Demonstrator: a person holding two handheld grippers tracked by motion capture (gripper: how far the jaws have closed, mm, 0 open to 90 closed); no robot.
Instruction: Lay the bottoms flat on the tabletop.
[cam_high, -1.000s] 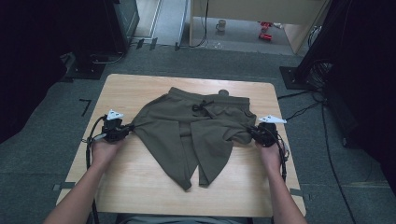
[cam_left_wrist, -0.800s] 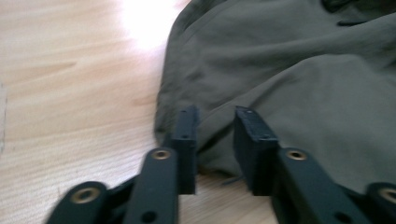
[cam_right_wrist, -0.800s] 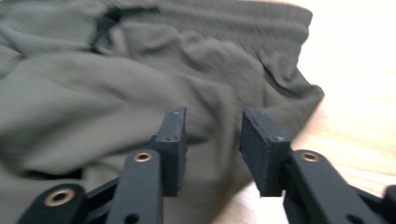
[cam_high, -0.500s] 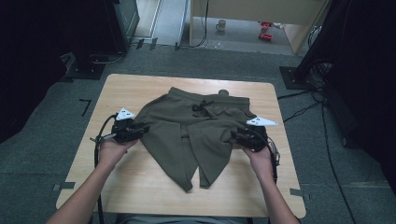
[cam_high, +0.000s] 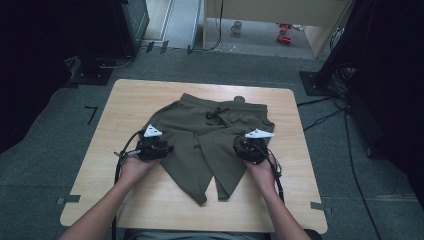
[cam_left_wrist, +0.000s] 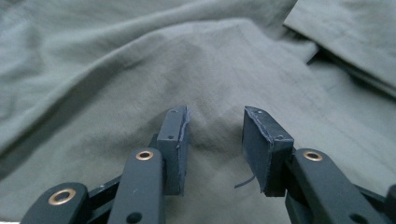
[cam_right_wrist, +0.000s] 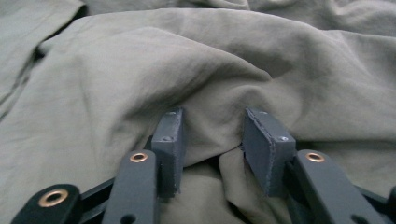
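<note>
Olive green shorts (cam_high: 210, 135) spread flat at the middle of the bench (cam_high: 150, 200), left gripper (cam_high: 167, 148) at their 9 o'clock edge, right gripper (cam_high: 240, 149) at 3 o'clock, both jaws just opened, half wide, cloth between them, not pressed.

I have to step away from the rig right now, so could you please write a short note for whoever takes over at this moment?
Left gripper: open, its jaws have just been opening, over the left side of the olive shorts, pads apart above the cloth, nothing pinched.
Right gripper: open, its jaws have just been opening too; a fold of the shorts lies between the pads, which do not press on it.
The shorts lie on the wooden table, waistband at the far side, both legs folded in toward the middle, ends pointing at the person.
Done: sides folded inward.
Left, probably: regrip and fold the legs up toward the waistband.
</note>
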